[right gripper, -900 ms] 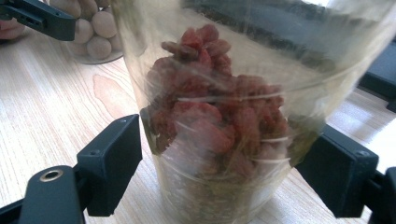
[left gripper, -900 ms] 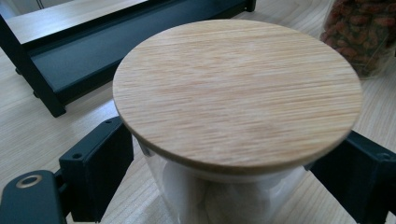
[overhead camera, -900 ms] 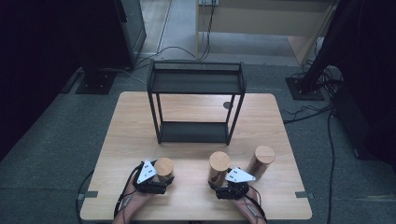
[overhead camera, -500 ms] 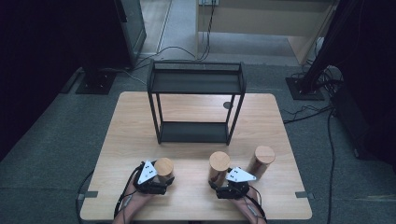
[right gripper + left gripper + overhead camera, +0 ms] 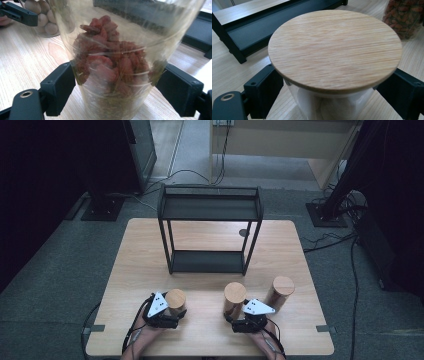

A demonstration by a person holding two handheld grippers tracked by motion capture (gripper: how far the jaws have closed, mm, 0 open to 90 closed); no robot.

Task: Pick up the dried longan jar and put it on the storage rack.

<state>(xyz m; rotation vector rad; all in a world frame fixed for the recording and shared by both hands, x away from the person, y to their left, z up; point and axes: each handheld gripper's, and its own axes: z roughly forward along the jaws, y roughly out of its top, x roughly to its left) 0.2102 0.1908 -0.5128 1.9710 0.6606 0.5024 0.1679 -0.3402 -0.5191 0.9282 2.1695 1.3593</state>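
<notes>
Three glass jars with bamboo lids stand near the table's front edge. My left gripper (image 5: 173, 310) (image 5: 332, 100) has its black jaws on both sides of the short jar (image 5: 175, 298) (image 5: 334, 50), and the pads lie against the glass under the lid. That jar (image 5: 47, 17) holds round pale nuts. My right gripper (image 5: 236, 314) (image 5: 115, 92) is shut on the taller middle jar (image 5: 234, 296) (image 5: 112, 62) of red dried fruit, low on its body. Both jars rest on the table. The third jar (image 5: 281, 291) stands free to the right.
A black metal two-tier rack (image 5: 210, 227) stands at the middle of the wooden table (image 5: 145, 250), behind the jars; both shelves are bare. Cables lie on the grey floor around the table. Forearms come in at the bottom edge.
</notes>
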